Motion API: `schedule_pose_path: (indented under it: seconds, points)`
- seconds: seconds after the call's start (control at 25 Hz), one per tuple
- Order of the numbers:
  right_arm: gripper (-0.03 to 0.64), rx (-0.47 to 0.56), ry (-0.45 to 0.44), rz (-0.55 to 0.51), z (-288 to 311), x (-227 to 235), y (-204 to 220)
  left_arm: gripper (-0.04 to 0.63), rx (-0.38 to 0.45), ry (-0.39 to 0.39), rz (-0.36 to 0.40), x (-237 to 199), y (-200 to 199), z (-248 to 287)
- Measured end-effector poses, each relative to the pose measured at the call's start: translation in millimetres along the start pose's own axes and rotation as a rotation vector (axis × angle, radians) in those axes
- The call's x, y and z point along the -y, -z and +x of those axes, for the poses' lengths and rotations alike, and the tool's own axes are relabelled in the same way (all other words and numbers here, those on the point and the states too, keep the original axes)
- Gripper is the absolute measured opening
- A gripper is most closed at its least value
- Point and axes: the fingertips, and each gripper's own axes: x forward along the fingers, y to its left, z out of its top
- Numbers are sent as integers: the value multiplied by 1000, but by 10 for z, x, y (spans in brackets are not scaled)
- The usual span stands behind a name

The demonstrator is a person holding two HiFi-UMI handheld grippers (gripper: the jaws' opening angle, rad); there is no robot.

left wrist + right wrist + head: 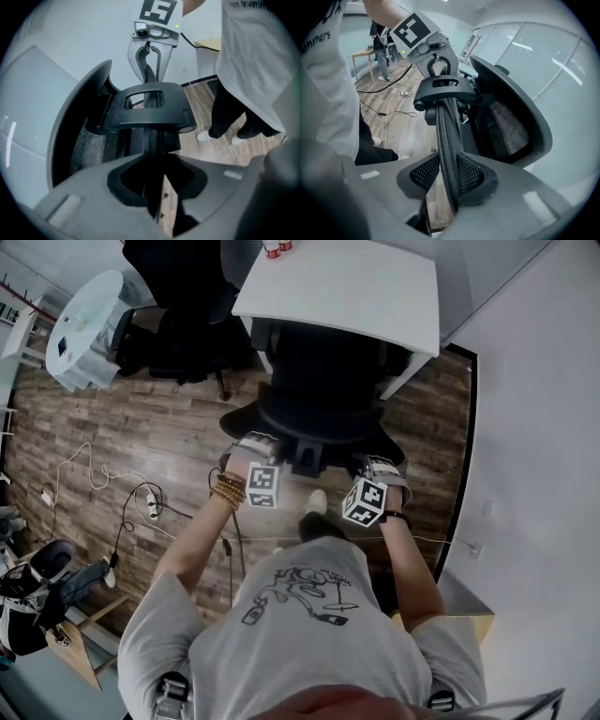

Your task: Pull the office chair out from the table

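Black office chair — left tongs and right tongs both clamp its mesh headrest.

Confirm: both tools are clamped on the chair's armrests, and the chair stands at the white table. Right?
Not the armrests. The left tool and the right tool are each clamped on the top edge of the chair back, one on either side of its centre bracket. Both gripper views show this. The rest holds: the chair stands at the white table.

Wood floor carries the office chair, white table, loose cables.
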Motion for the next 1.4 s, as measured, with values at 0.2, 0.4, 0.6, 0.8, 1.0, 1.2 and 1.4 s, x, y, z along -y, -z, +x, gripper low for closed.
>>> schedule_pose_path:
  seconds: [0.2,0.4,0.6,0.8,1.0,1.2,1.4]
  points:
    - [121,-7,1,16,-76,-254,-68,104,-2,-8,-6,236,25,-119]
    - [121,-10,-3,27,-142,-456,-118,103,-1,-17,-9,411,33,-225]
    - [121,-18,1,34,-216,-635,-141,103,-3,-23,-17,564,22,-316]
    - [120,-17,9,36,-311,-837,-149,103,-1,-23,-27,737,-20,-415]
    - [121,-15,31,30,-419,-1093,-119,103,5,-24,-36,984,-99,-506]
    - [120,-12,53,24,-534,-1375,-97,103,2,-27,-37,1238,-169,-610]
    - [121,-10,77,7,-656,-1578,-51,103,8,-27,-36,1430,-279,-717]
